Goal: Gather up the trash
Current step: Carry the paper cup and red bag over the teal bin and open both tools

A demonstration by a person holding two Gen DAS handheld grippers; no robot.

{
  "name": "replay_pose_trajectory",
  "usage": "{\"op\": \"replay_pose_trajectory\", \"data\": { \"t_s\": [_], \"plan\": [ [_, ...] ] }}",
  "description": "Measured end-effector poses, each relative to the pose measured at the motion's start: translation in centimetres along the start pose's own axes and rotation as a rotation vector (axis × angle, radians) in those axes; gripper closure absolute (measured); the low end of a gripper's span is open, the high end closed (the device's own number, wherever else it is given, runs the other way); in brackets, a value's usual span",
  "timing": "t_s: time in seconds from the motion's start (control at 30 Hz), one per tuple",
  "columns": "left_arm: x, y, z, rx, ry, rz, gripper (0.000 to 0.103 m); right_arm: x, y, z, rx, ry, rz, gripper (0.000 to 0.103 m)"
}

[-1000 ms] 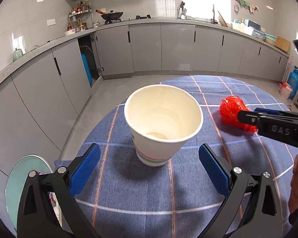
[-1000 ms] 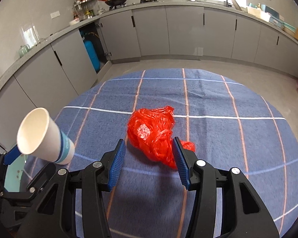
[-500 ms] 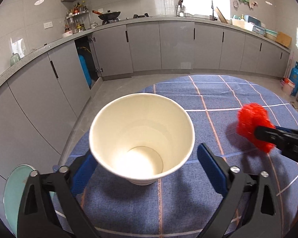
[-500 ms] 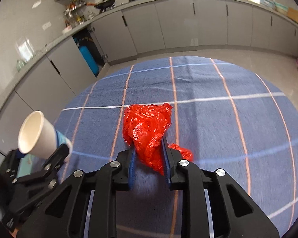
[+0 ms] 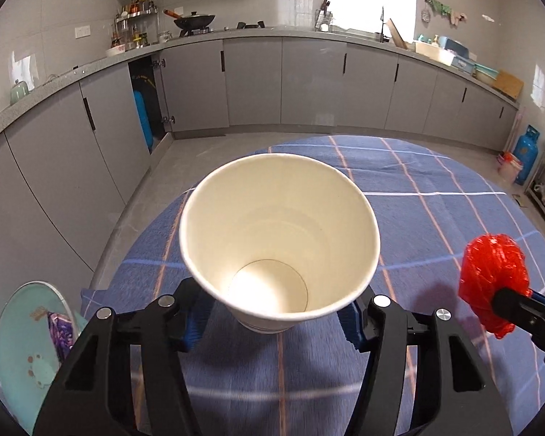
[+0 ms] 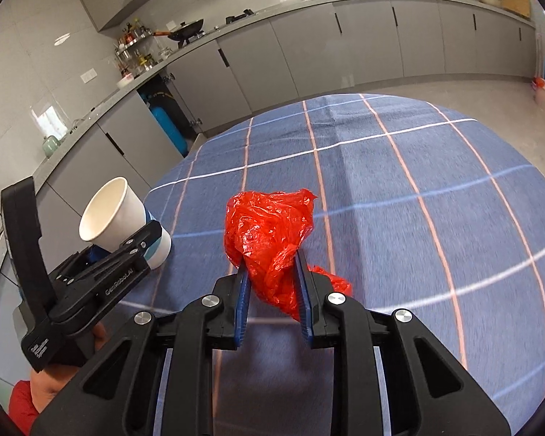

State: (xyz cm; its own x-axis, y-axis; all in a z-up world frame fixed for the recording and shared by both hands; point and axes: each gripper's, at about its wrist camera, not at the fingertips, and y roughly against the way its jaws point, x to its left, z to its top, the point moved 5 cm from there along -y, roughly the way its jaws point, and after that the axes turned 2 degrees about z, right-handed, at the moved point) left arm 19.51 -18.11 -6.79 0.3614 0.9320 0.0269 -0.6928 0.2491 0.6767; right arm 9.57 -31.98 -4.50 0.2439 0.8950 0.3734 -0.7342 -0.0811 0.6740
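Note:
A white paper cup [image 5: 279,218] stands on the blue plaid tablecloth [image 5: 436,218] near the table's left edge. My left gripper [image 5: 272,312] has the cup's lower part between its blue pads [image 5: 194,316]; its jaws are closing and the pads lie against the cup wall. The right wrist view shows that cup [image 6: 109,210] with the left gripper [image 6: 141,243] around it. A crumpled red plastic bag [image 6: 265,225] is clamped in my right gripper [image 6: 272,265], just above the cloth. The left wrist view has the bag [image 5: 490,265] at the far right.
A pale green round dish [image 5: 21,345] with a purple wrapper in it sits below the table's left edge. Grey kitchen cabinets [image 5: 309,83] ring the room, one open with a blue cylinder [image 5: 141,116]. A blue gas cylinder [image 5: 527,152] stands far right.
The left jaws went from wide open to snug around the cup, which now fills the view. The right jaws shut on the red bag and carried it left, toward the cup.

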Motion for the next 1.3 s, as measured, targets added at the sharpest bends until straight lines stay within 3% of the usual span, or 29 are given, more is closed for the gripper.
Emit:
{"op": "replay_pose_trajectory", "data": {
  "t_s": [0.33, 0.57, 1.3],
  "plan": [
    [2.3, 6.4, -3.1, -0.005, 0.020, -0.024, 0.044, 2.7, 3.1, -2.6, -0.044, 0.012, 0.015, 0.079],
    [5.2, 9.8, -5.5, -0.006, 0.026, 0.037, 0.044, 5.6, 4.3, -4.9, -0.038, 0.041, 0.050, 0.079],
    [13.0, 13.5, -9.6, 0.027, 0.127, 0.120, 0.044, 14.0, 4.5, -8.5, -0.002, 0.177, 0.101, 0.079]
  ]
}}
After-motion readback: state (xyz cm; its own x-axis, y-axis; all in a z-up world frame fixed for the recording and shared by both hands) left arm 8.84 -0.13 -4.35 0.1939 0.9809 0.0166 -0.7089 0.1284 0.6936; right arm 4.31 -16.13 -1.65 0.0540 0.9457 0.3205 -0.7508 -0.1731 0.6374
